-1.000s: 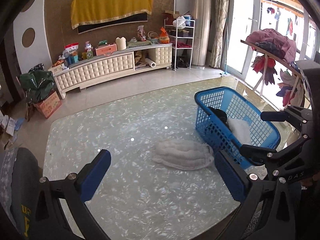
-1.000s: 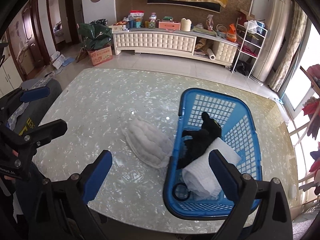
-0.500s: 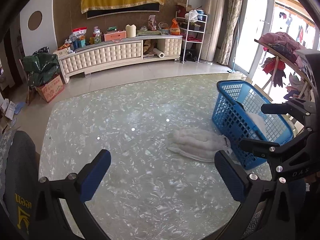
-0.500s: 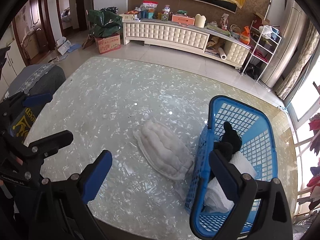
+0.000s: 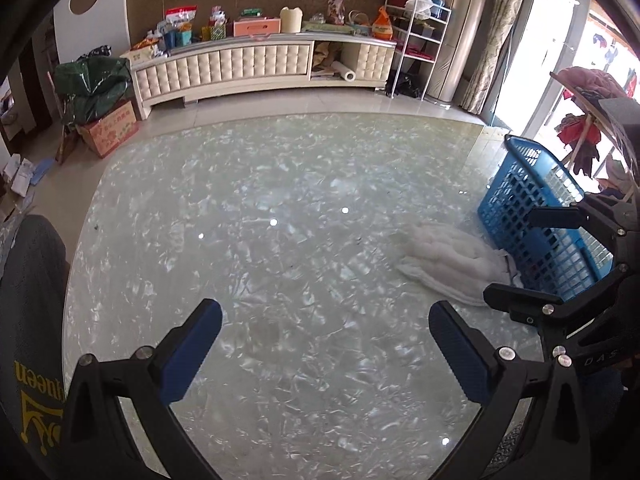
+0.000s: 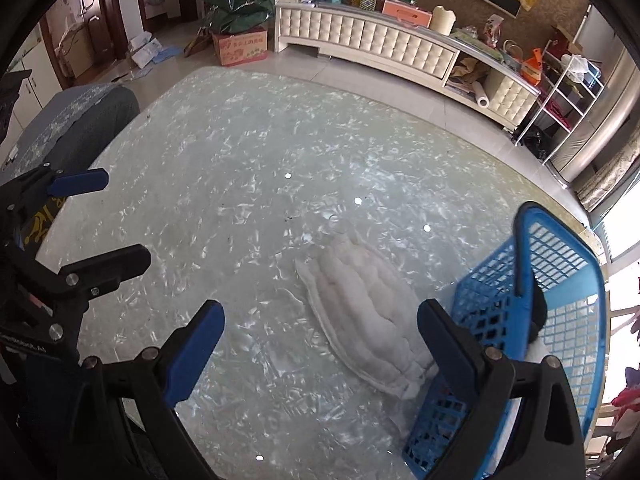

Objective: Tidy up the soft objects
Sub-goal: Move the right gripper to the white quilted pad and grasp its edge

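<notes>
A white quilted pad (image 6: pixel 366 320) lies flat on the pearly table (image 6: pixel 240 184), its right end against the blue basket (image 6: pixel 560 276). Inside the basket I glimpse a black item (image 6: pixel 538 312) and a bit of white cloth (image 6: pixel 538 350). My right gripper (image 6: pixel 320 332) hangs open just above the table, the pad's near end between its fingers, nothing held. In the left wrist view the same pad (image 5: pixel 448 268) and basket (image 5: pixel 532 216) sit at the right. My left gripper (image 5: pixel 326 340) is open over bare tabletop, left of the pad.
A dark cushion with yellow lettering (image 5: pixel 28 320) sits off the table's left edge. Beyond the table's far edge are a cream cabinet (image 5: pixel 248 68), a cardboard box (image 5: pixel 110 128) and a white shelf rack (image 5: pixel 420 36). A rack of clothes (image 5: pixel 592 120) stands behind the basket.
Both grippers have swung left and dropped lower; the basket and pad slid toward the right of both views. The pad and basket have not moved on the table.
</notes>
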{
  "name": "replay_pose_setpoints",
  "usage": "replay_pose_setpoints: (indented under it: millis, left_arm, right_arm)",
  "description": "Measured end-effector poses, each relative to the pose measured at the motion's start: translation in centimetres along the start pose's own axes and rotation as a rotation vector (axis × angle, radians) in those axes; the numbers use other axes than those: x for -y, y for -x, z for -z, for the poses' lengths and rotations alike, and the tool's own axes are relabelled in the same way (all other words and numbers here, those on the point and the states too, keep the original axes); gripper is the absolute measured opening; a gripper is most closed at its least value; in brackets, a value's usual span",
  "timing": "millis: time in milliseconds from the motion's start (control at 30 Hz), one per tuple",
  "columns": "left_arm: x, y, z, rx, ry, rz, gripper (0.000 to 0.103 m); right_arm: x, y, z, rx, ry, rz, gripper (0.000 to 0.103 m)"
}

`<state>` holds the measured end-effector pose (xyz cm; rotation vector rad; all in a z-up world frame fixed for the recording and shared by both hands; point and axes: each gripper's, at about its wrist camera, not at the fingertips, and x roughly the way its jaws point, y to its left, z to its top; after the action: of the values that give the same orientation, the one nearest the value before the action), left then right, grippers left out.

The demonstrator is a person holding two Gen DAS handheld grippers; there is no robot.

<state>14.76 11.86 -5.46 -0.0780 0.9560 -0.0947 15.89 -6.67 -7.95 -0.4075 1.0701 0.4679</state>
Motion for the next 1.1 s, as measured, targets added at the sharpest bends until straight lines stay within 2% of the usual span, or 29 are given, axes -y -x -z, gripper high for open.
replay_pose_setpoints:
  millis: [200, 333, 633, 900, 1100]
  left_arm:
    - [-1.4, -2.3, 0.3, -0.061, 0.061, 0.018, 0.103]
    - [-1.3, -3.8, 0.0, -0.104, 0.036, -0.016, 0.103]
    - [-1.8, -6.7, -0.7, -0.13, 0.065, 0.004, 0.103]
    - [-1.3, -9.1, -0.9, -0.157, 0.042, 0.001, 0.103]
    - [-1.0, -9.9, -1.0, -0.161, 0.015, -0.015, 0.103]
  right_arm:
    - [-0.2, -2.7, -0.6, -0.049, 0.012, -0.019, 0.097]
    - [0.3, -4.8, -0.9, -0.073, -0.027, -0.029, 0.097]
    - [2.3, -7.9, -0.8, -0.127, -0.127, -0.018, 0.097]
    - [4.0, -10.6, -0.5, -0.177, -0.183, 0.004, 0.097]
    - [5.5, -12.0, 0.6, -0.182, -0.254, -0.015, 0.096]
